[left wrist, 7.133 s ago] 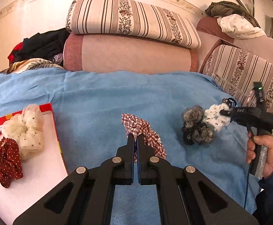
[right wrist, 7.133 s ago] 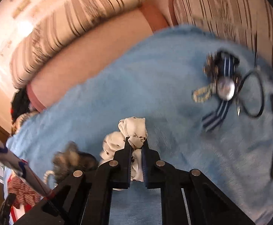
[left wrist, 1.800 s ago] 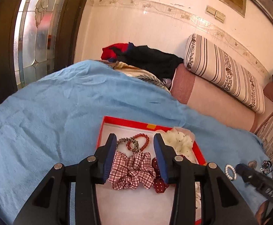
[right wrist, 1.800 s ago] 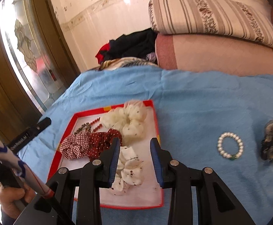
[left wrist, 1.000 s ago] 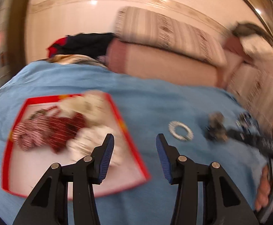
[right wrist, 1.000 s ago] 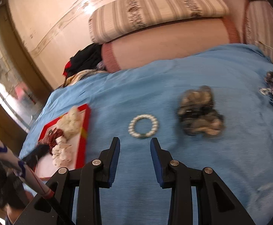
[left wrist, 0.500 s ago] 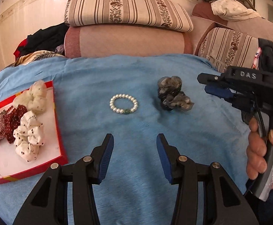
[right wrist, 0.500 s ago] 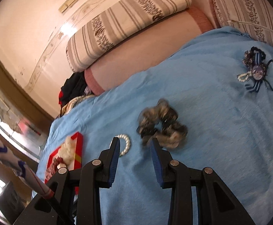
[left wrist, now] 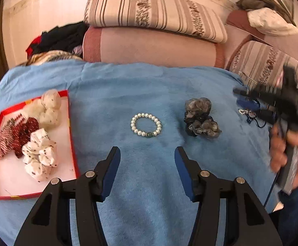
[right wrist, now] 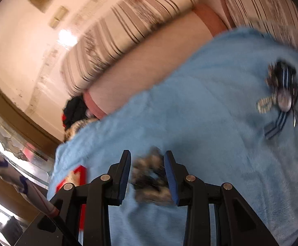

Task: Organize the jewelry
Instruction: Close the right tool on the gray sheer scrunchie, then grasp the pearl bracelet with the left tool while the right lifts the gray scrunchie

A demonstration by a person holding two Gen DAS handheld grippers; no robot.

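Two pairs of jaws stand apart, empty. The left gripper (left wrist: 146,164), its jaws just widened, tilts down at the pearl bracelet (left wrist: 146,124) mid-blanket (left wrist: 149,86); the right gripper (right wrist: 147,172) straddles the grey scrunchie (right wrist: 149,180) without pressing. Risk: pads could snag plush blanket or roll beads aside. The red tray (left wrist: 72,143) lies at the blanket's left edge.

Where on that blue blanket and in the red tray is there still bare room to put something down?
The red tray is bare along its near white floor; its far half is crowded with scrunchies. The blue blanket is free between the tray and the pearl bracelet, and behind it toward the cushions. Right of the grey scrunchie, small jewelry clutters the edge.
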